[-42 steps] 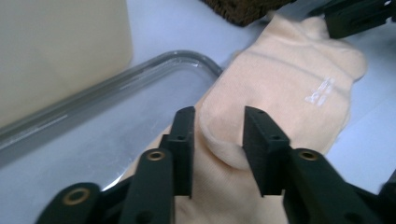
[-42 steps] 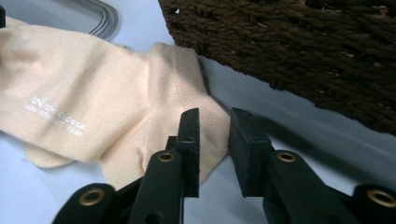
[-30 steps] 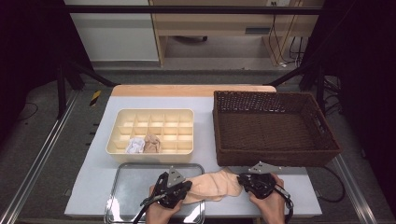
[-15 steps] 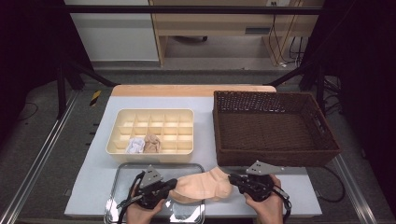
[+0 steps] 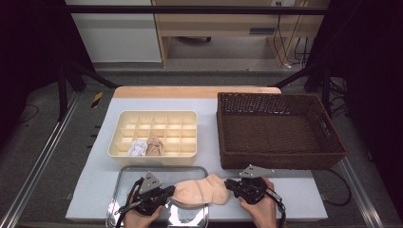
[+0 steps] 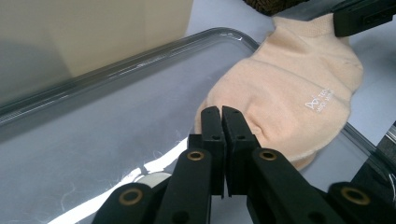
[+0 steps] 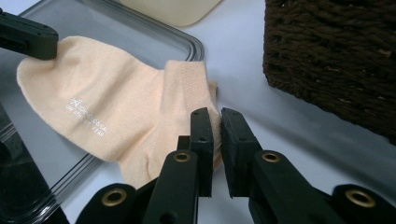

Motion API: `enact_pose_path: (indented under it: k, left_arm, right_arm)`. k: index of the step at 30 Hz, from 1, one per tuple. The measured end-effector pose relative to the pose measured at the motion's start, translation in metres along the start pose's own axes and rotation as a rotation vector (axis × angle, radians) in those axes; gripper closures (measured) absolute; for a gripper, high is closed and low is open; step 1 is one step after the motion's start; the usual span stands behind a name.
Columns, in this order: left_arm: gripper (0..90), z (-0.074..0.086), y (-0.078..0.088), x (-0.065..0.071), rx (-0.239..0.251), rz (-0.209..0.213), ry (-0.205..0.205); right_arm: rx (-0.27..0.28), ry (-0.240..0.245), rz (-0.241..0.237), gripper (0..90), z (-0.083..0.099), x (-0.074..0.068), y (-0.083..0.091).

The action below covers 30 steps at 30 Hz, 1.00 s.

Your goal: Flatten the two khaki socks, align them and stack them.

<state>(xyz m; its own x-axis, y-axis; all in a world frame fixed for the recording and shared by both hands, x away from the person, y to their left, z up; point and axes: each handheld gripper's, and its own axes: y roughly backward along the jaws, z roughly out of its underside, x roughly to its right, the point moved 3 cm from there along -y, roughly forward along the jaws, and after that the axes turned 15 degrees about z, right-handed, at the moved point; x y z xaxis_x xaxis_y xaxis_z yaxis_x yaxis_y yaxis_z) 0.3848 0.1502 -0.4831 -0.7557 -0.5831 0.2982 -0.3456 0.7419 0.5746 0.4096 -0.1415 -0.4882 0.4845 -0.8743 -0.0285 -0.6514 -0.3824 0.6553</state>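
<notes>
The left gripper [image 5: 167, 194] moved toward nine o'clock over the clear tray [image 5: 124, 175], and the right gripper [image 5: 230, 184] shifted a little toward three o'clock. The peach sock [image 5: 199, 191], bunched between them before, was stretched out flat.

Beyond the white table [image 5: 304, 199] stood a pale wooden bench [image 5: 228, 23]; grey floor [image 5: 47, 156] ran below, and cables [image 5: 294, 42] hung in the dark surroundings.

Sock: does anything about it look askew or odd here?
Nothing odd. The sock is stretched flat between the left gripper at its toe and the right gripper at its cuff, half over the tray.
</notes>
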Motion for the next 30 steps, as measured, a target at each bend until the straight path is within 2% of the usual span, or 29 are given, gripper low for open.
enact_pose_path:
  k: [3, 6, 8, 11, 16, 21, 26, 30]
  left_arm:
    - [82.7, 0.001, -0.001, 0.0, -0.004, -0.025, -0.012]
    - [68.9, 0.002, -0.001, -0.003, -0.003, -0.062, -0.019]
    - [63.6, 0.003, -0.001, -0.005, -0.006, -0.065, -0.016]
    - [61.0, 0.004, -0.005, -0.006, -0.019, -0.058, -0.01]
    - [62.8, 0.007, -0.009, -0.004, -0.041, -0.056, -0.016]
    - [71.3, 0.008, -0.01, -0.002, -0.047, -0.047, -0.011]
    - [84.0, 0.008, -0.012, 0.002, -0.057, -0.05, -0.024]
    - [86.6, 0.008, -0.008, 0.001, -0.054, -0.059, -0.028]
  right_arm:
    - [-0.022, 0.003, -0.002, 82.8, 0.003, -0.003, -0.006]
    - [-0.027, 0.01, -0.001, 77.8, 0.006, -0.004, -0.009]
    - [-0.015, -0.002, -0.004, 75.5, 0.006, -0.002, -0.007]
    - [0.008, -0.035, -0.005, 73.4, 0.006, 0.003, -0.002]
    - [-0.021, -0.04, -0.001, 69.6, 0.012, 0.004, -0.01]
    - [-0.012, -0.022, -0.015, 67.3, 0.014, -0.004, -0.013]
    - [0.005, 0.016, -0.001, 79.6, 0.016, -0.014, -0.012]
    - [-0.013, 0.019, 0.007, 84.1, 0.015, -0.014, -0.011]
